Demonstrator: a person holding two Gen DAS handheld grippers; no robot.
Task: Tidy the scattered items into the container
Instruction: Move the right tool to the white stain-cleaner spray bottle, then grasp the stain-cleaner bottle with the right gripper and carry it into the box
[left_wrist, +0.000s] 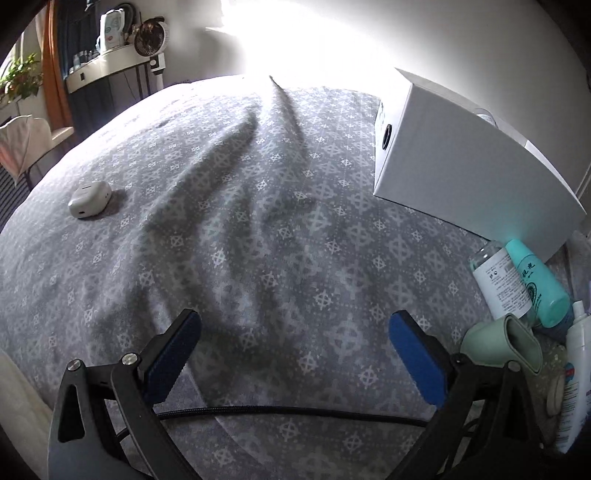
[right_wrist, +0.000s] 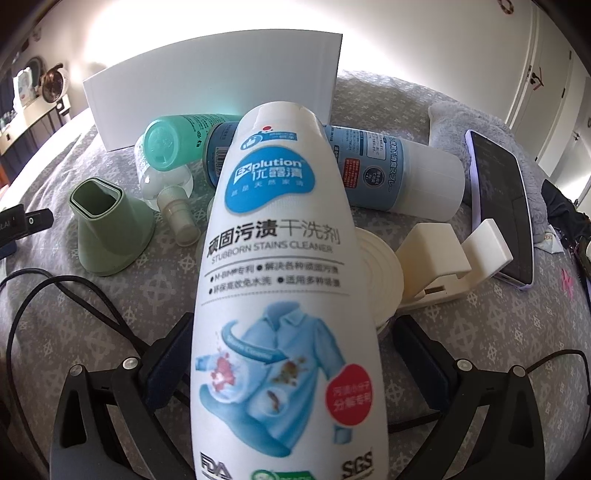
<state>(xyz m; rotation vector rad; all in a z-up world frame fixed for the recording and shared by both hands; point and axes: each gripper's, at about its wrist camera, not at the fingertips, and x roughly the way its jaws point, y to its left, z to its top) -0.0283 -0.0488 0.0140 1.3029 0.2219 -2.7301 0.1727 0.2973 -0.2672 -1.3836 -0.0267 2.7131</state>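
Observation:
My right gripper (right_wrist: 290, 332) is shut on a white stain-cleaner bottle (right_wrist: 280, 258), which fills the gap between its fingers. Behind the bottle a white box (right_wrist: 214, 96) stands on the bed. Against the box lie a teal bottle (right_wrist: 173, 144), a blue spray can (right_wrist: 388, 166), a small clear spray bottle (right_wrist: 173, 199) and a green nozzle (right_wrist: 107, 229). My left gripper (left_wrist: 295, 325) is open over bare bedspread, holding nothing. In its view the box (left_wrist: 461, 158) is at the right, and a small white case (left_wrist: 90, 199) lies far left.
A cream plastic holder (right_wrist: 443, 266) and a round cream lid (right_wrist: 380, 273) lie right of the held bottle, and a phone (right_wrist: 506, 206) leans beside a grey pillow. Black cables (right_wrist: 55, 295) trail over the grey patterned bedspread (left_wrist: 258, 221). A side table (left_wrist: 110, 62) stands beyond the bed.

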